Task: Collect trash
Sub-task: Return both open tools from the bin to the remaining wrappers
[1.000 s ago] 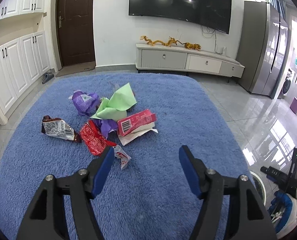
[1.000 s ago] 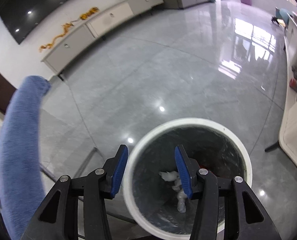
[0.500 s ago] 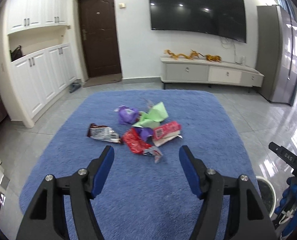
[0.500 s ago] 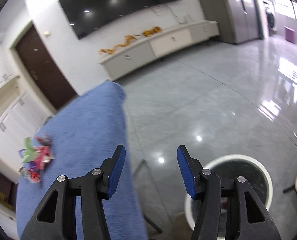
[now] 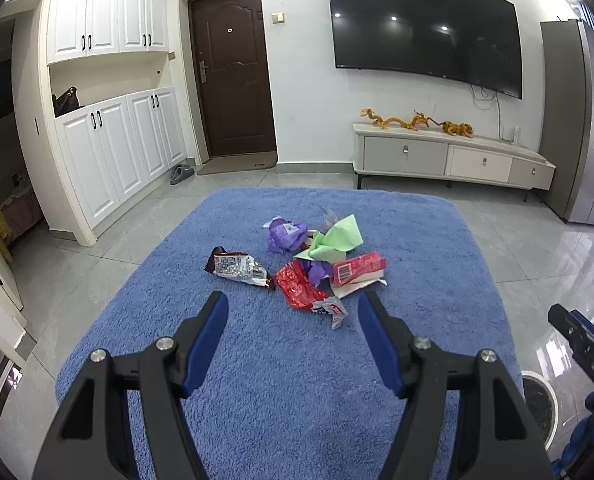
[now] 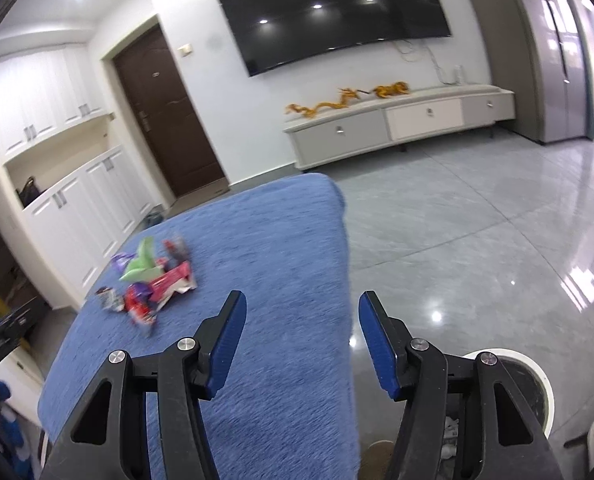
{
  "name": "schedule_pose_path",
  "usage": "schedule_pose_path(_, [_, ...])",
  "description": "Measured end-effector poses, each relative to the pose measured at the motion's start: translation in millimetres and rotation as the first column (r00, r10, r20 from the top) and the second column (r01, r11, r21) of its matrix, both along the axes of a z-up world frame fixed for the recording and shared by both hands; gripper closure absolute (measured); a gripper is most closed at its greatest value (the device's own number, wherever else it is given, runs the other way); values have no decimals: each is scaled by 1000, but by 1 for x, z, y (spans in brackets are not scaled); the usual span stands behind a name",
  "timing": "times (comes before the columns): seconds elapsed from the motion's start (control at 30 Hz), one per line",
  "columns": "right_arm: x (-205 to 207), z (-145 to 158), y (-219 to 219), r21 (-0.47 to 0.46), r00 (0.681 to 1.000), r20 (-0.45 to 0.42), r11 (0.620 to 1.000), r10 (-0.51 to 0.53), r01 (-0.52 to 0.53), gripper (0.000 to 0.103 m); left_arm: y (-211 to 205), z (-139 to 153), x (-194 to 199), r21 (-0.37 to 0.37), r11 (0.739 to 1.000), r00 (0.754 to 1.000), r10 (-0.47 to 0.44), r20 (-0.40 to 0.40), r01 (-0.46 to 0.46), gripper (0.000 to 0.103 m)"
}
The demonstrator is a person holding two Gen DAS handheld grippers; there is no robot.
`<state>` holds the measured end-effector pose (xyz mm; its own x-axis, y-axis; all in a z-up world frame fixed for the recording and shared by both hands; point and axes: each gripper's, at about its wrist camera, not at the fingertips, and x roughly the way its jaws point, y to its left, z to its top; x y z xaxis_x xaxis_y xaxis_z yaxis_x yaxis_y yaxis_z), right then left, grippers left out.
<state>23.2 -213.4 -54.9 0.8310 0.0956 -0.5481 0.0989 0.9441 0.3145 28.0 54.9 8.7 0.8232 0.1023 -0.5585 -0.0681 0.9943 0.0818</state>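
Note:
A heap of trash lies on the blue fleecy table cover [image 5: 281,364]: a brown-silver wrapper [image 5: 239,267], a red foil wrapper [image 5: 297,288], a purple wrapper [image 5: 285,234], green paper [image 5: 333,242] and a red-pink pack [image 5: 357,268]. My left gripper [image 5: 293,330] hangs open above the cover, short of the heap, nothing between its fingers. My right gripper [image 6: 299,336] hovers over the cover's right edge with its jaws opening and empty; the trash heap [image 6: 149,280] lies ahead to its left. The white bin [image 6: 537,392] stands on the floor beneath it, with white scraps inside.
The bin [image 5: 539,400] also shows at the lower right of the left wrist view, beside the other gripper's tool [image 5: 581,348]. A TV cabinet [image 5: 449,160] stands against the far wall, white cupboards [image 5: 113,152] to the left, a glossy tiled floor [image 6: 477,248] to the right.
My right gripper swung up from over the bin to the cover's right edge and its jaws spread wider. My left gripper drew back and rose; the heap now lies farther ahead.

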Motion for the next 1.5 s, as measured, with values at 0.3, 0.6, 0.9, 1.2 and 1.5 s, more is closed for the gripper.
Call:
schedule_pose_path(0.3, [-36, 9, 3, -67, 1000, 10, 998, 21, -20, 45, -29, 2, 8, 14, 997, 997, -80, -1, 80, 37])
schedule_pose_path(0.6, [-60, 23, -7, -113, 999, 32, 994, -2, 6, 45, -63, -2, 20, -23, 980, 980, -197, -11, 196, 33])
schedule_pose_path(0.9, [-67, 38, 5, -179, 999, 28, 984, -18, 23, 45, -69, -5, 21, -49, 958, 959, -283, -1, 282, 33])
schedule_pose_path(1.2, [-63, 56, 40, -263, 1000, 11, 965, 1, 2, 45, -32, 1, 15, -89, 955, 959, -278, 51, 281, 33])
schedule_pose_path(1.5, [-59, 71, 71, -310, 1000, -11, 951, 2, -5, 45, 26, 3, 21, -170, 962, 976, -203, 75, 213, 33])
